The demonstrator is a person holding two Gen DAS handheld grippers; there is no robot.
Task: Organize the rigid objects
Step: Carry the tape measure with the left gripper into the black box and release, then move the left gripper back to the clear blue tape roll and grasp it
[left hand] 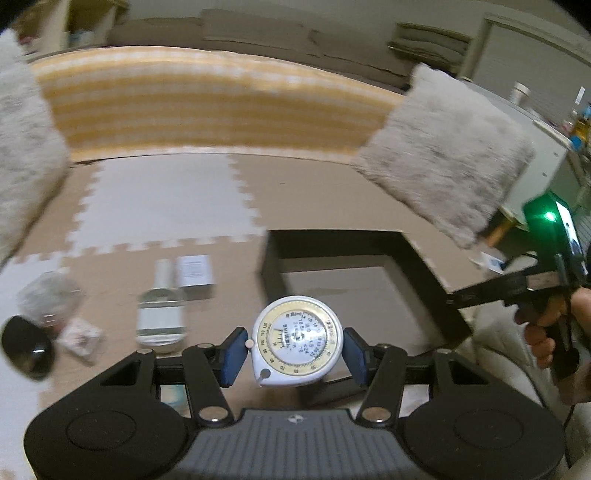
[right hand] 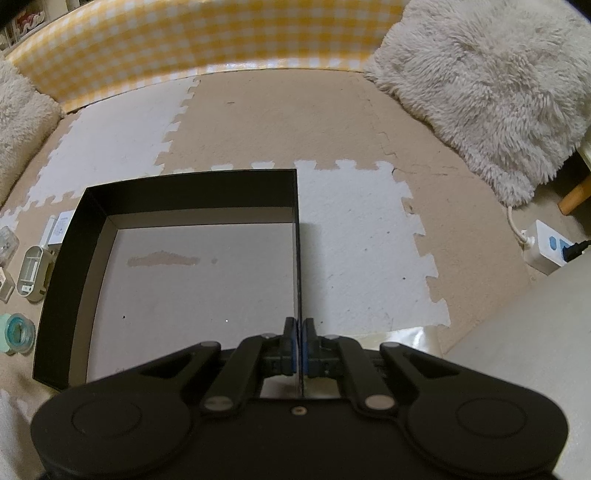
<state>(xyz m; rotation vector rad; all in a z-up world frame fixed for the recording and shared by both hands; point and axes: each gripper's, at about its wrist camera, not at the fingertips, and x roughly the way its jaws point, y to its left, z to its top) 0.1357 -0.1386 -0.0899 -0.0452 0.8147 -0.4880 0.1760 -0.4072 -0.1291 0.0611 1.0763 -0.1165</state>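
Foam puzzle mat (right hand: 258,122), gingham cushion (right hand: 207,33)

Black box (right hand: 192,199) with grey inside; white, gold-ringed dial (left hand: 295,339); beige-and-white floor mat (right hand: 258,122); yellow-white checked cushion (right hand: 184,40).

round white tape measure (left hand: 295,341) | dial up, off floor | black box (right hand: 192,201) | open, empty, on mat

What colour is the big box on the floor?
Black outside, grey inside: the box shows best in the right wrist view.
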